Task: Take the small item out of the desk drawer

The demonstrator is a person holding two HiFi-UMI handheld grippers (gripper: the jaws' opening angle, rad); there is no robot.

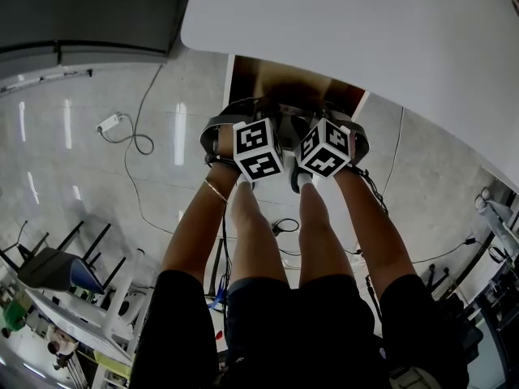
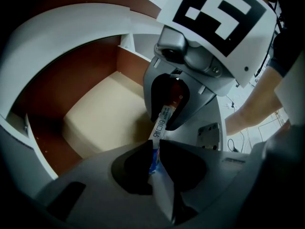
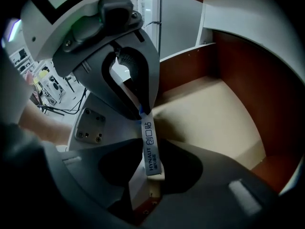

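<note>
White desk, seen from above, fills the upper right of the head view, with grey floor and loose cables beyond its edge. The drawer stands open under the desk's near edge; its side walls are brown and its bottom is pale and bare.

The person's two bare arms reach down side by side to the drawer's near edge, legs between them. Each arm carries a gripper topped by a marker cube, and the two cubes sit just beside one another.

The left gripper points steeply down into the drawer. Its jaws are pressed together on one end of the strip.

The right gripper faces the left one, tip to tip. Its jaws are likewise closed, pinching the strip's other end.

The strip is a narrow flat packet, white with blue and dark print. It is held in the air between the two grippers, over the drawer's pale bottom and clear of it, near the drawer's near edge. Its long axis runs straight from one pair of jaws to the other, so each end points into a gripper. In the right gripper view the printed face is turned toward the camera and the strip runs almost straight up the picture. In the left gripper view it leans slightly to the right, and its far end lies inside the right gripper's dark opening. The head view hides the strip beneath the cubes.
</note>
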